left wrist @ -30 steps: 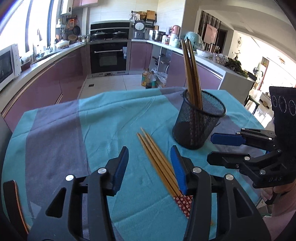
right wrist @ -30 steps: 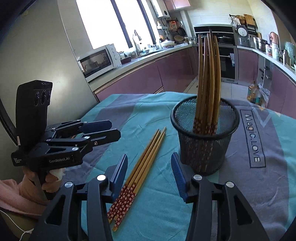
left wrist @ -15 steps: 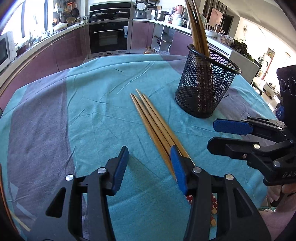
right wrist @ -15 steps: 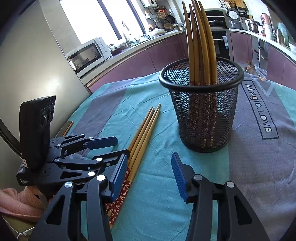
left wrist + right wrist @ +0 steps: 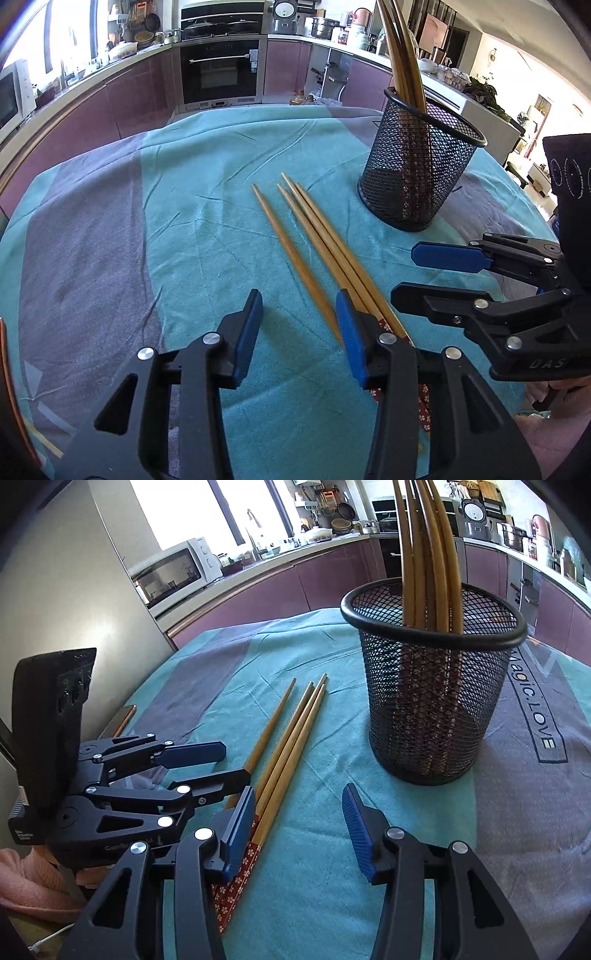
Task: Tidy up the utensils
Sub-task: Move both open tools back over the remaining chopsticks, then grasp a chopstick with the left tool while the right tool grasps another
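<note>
Left claw (image 5: 301, 325), jaws still apart but closing, now straddles one chopstick (image 5: 291, 254) split from the bundle (image 5: 332, 243) beside it, ready for pickup.

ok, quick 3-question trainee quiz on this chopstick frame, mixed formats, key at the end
1. True or false: the mesh cup already holds chopsticks.
2. How many loose chopsticks lie on the cloth: A) two B) four C) six?
3. Which chopstick has the left hand-held gripper straddled as its jaws close?

Key:
1. True; several stand upright in it.
2. B.
3. The single chopstick lying apart from the other three; the pads are not yet pressing it.
</note>
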A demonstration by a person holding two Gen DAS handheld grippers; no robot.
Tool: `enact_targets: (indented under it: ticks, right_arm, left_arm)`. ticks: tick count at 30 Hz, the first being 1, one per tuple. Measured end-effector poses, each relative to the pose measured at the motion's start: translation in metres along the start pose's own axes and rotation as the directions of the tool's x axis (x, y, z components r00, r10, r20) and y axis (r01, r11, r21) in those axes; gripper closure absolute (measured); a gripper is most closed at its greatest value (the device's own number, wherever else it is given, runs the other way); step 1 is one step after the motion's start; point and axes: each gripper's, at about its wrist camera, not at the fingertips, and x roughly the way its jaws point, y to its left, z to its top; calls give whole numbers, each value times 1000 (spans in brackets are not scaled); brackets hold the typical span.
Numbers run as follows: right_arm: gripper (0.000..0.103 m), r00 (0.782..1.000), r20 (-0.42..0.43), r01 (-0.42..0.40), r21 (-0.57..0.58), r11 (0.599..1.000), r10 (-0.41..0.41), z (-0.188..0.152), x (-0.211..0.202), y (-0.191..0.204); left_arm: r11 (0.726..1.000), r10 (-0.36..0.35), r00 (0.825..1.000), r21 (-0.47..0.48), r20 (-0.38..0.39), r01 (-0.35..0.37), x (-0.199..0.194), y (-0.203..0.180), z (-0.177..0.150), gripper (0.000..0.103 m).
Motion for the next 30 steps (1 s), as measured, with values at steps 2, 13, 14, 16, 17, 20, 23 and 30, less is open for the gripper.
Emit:
enact_targets:
  ticks: [2, 13, 14, 16, 17, 20, 23, 30]
  right_arm:
    - [56, 1000, -4, 18, -9, 1000, -18, 1, 3, 2]
    - [65, 996, -20, 89, -66, 994, -91, 2, 10, 10]
    - [65, 996, -21, 88, -63, 994, -89, 2, 9, 9]
    - [68, 995, -24, 93, -59, 994, -94, 2, 8, 7]
    - [69, 995, -25, 98, -60, 993, -99, 2, 8, 7]
    - [70, 993, -29, 112, -55, 992, -114, 1, 4, 4]
    - [70, 992, -33, 123, -48, 991, -125, 0, 1, 0]
    - [70, 988, -29, 149, -69, 986, -151, 8, 13, 8]
  left_arm:
    - [1000, -5, 1000, -3, 1, 5, -1, 3, -1, 65]
    - [999, -31, 1000, -12, 4, 31, -3, 11, -6, 67]
    - [999, -33, 999, -11, 4, 33, -3, 11, -6, 67]
    - [999, -36, 999, -11, 5, 37, -3, 12, -7, 67]
    - [999, -39, 999, -13, 4, 39, -3, 14, -8, 67]
    - [999, -45, 999, -17, 2, 45, -5, 17, -8, 68]
    - [997, -73, 997, -22, -4, 73, -6, 20, -9, 69]
    - [998, -57, 998, -27, -11, 57, -2, 23, -1, 69]
